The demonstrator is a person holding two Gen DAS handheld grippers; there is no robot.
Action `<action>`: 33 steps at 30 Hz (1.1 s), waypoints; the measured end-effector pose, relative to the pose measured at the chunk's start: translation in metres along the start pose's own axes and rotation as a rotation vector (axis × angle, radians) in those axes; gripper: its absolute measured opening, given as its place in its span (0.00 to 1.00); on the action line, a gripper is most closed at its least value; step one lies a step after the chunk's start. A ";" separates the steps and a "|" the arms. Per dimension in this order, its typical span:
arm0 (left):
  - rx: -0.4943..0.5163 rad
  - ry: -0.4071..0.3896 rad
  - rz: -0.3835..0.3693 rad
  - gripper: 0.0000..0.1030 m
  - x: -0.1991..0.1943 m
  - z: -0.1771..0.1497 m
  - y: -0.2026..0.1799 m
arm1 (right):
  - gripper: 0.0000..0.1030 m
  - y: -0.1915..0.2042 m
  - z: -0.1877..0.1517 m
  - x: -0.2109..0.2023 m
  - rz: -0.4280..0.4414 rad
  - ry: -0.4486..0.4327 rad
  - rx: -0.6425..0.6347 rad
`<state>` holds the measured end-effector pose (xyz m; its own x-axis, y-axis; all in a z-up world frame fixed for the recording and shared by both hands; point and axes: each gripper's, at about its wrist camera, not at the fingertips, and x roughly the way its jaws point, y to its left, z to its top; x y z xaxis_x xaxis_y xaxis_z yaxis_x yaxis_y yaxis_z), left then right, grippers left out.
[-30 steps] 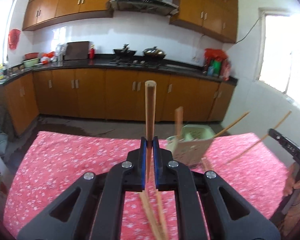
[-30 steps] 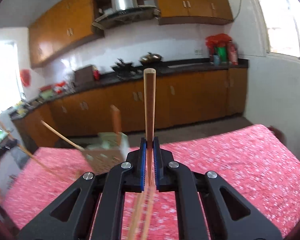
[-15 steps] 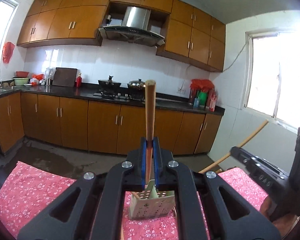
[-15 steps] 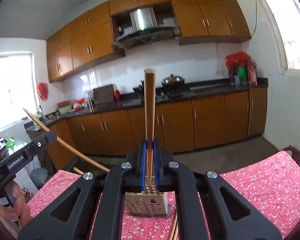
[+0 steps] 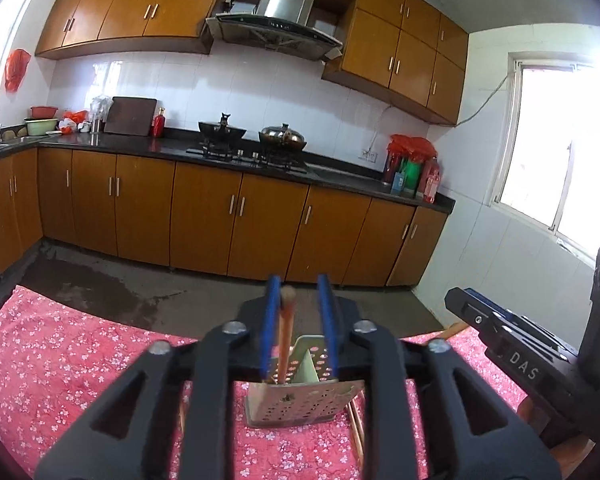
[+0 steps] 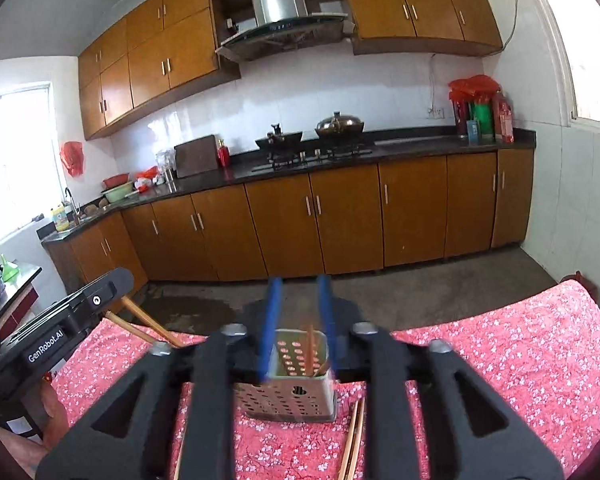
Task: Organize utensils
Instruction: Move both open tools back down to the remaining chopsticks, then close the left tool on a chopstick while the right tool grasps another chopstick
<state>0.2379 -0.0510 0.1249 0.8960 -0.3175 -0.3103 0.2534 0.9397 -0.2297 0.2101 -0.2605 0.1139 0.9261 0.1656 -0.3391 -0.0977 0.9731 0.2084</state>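
My left gripper (image 5: 298, 285) is opening, its blue pads apart. A wooden chopstick (image 5: 285, 330) stands between them, close to the left pad, with its lower end in the perforated metal utensil holder (image 5: 300, 400) on the red floral tablecloth (image 5: 60, 360). My right gripper (image 6: 299, 280) is also opening over the same holder (image 6: 288, 396). A thin chopstick (image 6: 310, 346) stands inside the holder, below and between its pads, free of both. In the right wrist view the left gripper (image 6: 60, 332) enters from the left, a chopstick end (image 6: 148, 322) jutting from it.
Loose chopsticks (image 6: 354, 440) lie on the cloth just right of the holder, also seen as chopsticks (image 5: 356, 428) in the left wrist view. The right gripper's body (image 5: 512, 344) crowds the right side. Beyond the table's far edge are bare floor and kitchen cabinets (image 5: 240, 216).
Both grippers, shut on upright chopsticks before, now have their pads apart. Both chopsticks have slid down toward the holder, which both grippers have closed in on.
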 end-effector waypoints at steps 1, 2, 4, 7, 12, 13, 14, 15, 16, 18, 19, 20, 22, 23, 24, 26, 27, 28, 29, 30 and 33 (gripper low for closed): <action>0.002 -0.011 0.005 0.28 -0.005 0.001 0.000 | 0.30 0.000 0.002 -0.006 -0.007 -0.018 -0.004; 0.003 -0.020 0.008 0.30 -0.010 0.003 0.001 | 0.30 -0.002 0.004 -0.009 -0.012 -0.029 -0.005; -0.004 -0.037 0.014 0.32 -0.022 0.008 0.005 | 0.30 -0.008 0.009 -0.024 -0.033 -0.067 0.001; -0.013 -0.057 0.047 0.37 -0.047 0.010 0.017 | 0.30 -0.023 0.008 -0.041 -0.072 -0.091 0.018; 0.001 -0.021 0.176 0.41 -0.075 -0.016 0.052 | 0.30 -0.062 -0.029 -0.046 -0.190 0.008 0.050; 0.004 -0.001 0.208 0.41 -0.075 -0.026 0.059 | 0.30 -0.074 -0.046 -0.039 -0.205 0.064 0.066; 0.006 0.045 0.246 0.41 -0.072 -0.042 0.072 | 0.30 -0.080 -0.060 -0.032 -0.212 0.111 0.078; 0.003 0.075 0.263 0.41 -0.068 -0.051 0.080 | 0.30 -0.085 -0.075 -0.025 -0.215 0.161 0.090; -0.005 0.134 0.294 0.41 -0.061 -0.068 0.092 | 0.30 -0.091 -0.097 -0.013 -0.205 0.238 0.100; -0.026 0.218 0.311 0.41 -0.051 -0.093 0.109 | 0.30 -0.092 -0.131 0.003 -0.172 0.344 0.108; -0.041 0.269 0.316 0.41 -0.045 -0.110 0.117 | 0.28 -0.091 -0.144 0.009 -0.154 0.382 0.111; -0.049 0.294 0.317 0.41 -0.042 -0.119 0.120 | 0.28 -0.088 -0.160 0.017 -0.130 0.428 0.114; -0.072 0.342 0.309 0.40 -0.036 -0.138 0.125 | 0.28 -0.081 -0.183 0.030 -0.105 0.493 0.096; -0.084 0.363 0.298 0.40 -0.033 -0.148 0.127 | 0.28 -0.078 -0.191 0.033 -0.102 0.510 0.085; -0.093 0.377 0.288 0.39 -0.031 -0.155 0.127 | 0.28 -0.075 -0.197 0.036 -0.102 0.521 0.079; -0.101 0.405 0.265 0.38 -0.027 -0.167 0.126 | 0.22 -0.072 -0.205 0.042 -0.109 0.538 0.064; -0.100 0.414 0.255 0.37 -0.027 -0.172 0.122 | 0.13 -0.071 -0.207 0.045 -0.124 0.533 0.048; -0.099 0.424 0.246 0.36 -0.025 -0.176 0.121 | 0.08 -0.068 -0.208 0.047 -0.146 0.526 0.028; -0.095 0.439 0.233 0.34 -0.023 -0.180 0.119 | 0.08 -0.066 -0.208 0.047 -0.168 0.521 0.018; -0.093 0.446 0.226 0.31 -0.020 -0.184 0.117 | 0.07 -0.070 -0.207 0.048 -0.192 0.517 0.029; -0.077 0.474 0.202 0.23 -0.013 -0.192 0.106 | 0.07 -0.088 -0.201 0.049 -0.243 0.508 0.082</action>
<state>0.1825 0.0280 -0.0724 0.6563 -0.1703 -0.7350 0.0489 0.9818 -0.1837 0.1904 -0.3054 -0.1058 0.6245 0.0147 -0.7809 0.1432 0.9807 0.1330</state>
